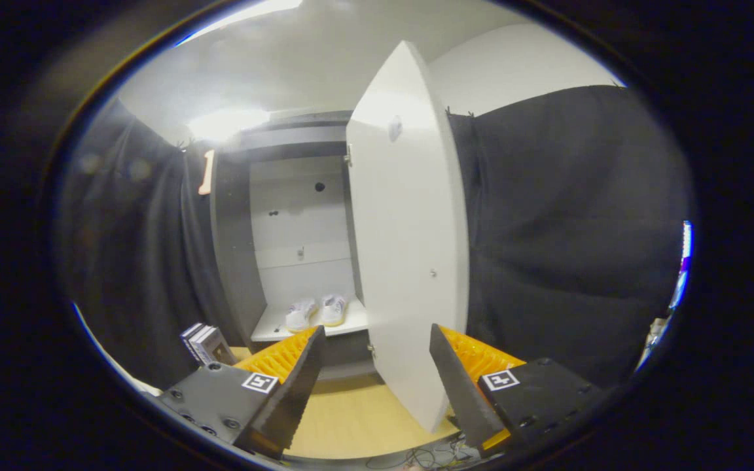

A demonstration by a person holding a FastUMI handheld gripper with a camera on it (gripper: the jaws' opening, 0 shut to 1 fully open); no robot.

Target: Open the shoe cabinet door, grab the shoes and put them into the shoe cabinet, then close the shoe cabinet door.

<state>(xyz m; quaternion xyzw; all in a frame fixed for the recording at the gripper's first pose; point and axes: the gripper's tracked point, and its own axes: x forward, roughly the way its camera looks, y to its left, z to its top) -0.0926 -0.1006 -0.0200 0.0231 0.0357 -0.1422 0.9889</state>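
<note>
gripper [377, 386] at the bottom centre of the frame: fingers spread wide, holding nothing; the lower edge of the door stands between them, touching neither. shoe cabinet [285, 242], centre left: open, grey frame, pale back panel. cabinet door [410, 235], centre: white, swung out toward the camera, edge-on. wooden floor [357, 418], lower centre, beneath the door. shoes [316, 311]: white pair, side by side on the bottom shelf inside the cabinet, beyond the left finger. books [205, 343], lower left: small stack beside the cabinet base.
</note>
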